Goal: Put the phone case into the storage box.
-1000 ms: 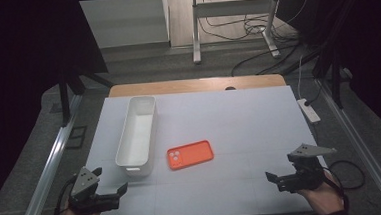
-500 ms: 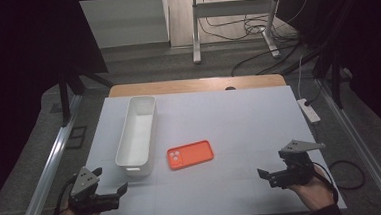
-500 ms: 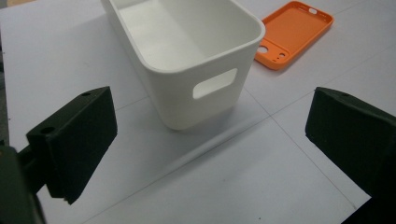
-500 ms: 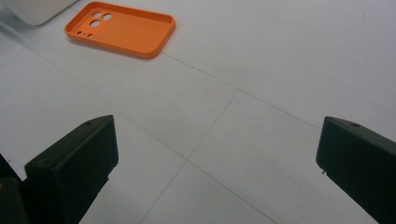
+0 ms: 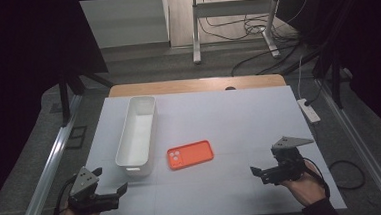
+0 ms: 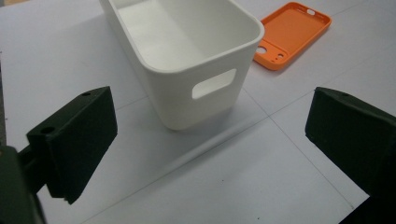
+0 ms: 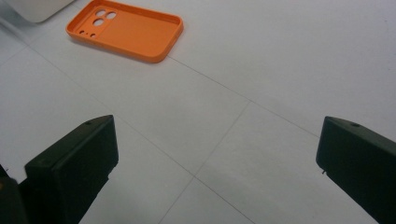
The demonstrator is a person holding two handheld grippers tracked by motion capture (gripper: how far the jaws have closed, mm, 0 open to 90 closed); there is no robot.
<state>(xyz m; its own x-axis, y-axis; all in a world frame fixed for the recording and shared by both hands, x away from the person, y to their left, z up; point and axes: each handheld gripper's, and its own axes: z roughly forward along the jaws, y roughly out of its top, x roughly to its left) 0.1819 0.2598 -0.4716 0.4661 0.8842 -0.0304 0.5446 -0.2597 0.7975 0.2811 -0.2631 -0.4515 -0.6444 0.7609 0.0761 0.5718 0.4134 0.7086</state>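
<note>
The flat orange plastic phone case (image 5: 190, 154) lies open side up near the middle of the white counter (image 5: 239, 114), just beside the long white plastic bin (image 5: 137, 133). Both tongs are released and hold nothing: the right tongs (image 5: 256, 173) well apart from the case, the left tongs (image 5: 118, 190) near the bin's end.

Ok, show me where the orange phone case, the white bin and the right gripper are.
orange phone case (image 5: 190, 154): high view, middle of its open inner face.
white bin (image 6: 196, 93): left gripper view, near end wall beside the handle slot.
right gripper (image 5: 259, 173): high view, between its open jaw tips.
</note>
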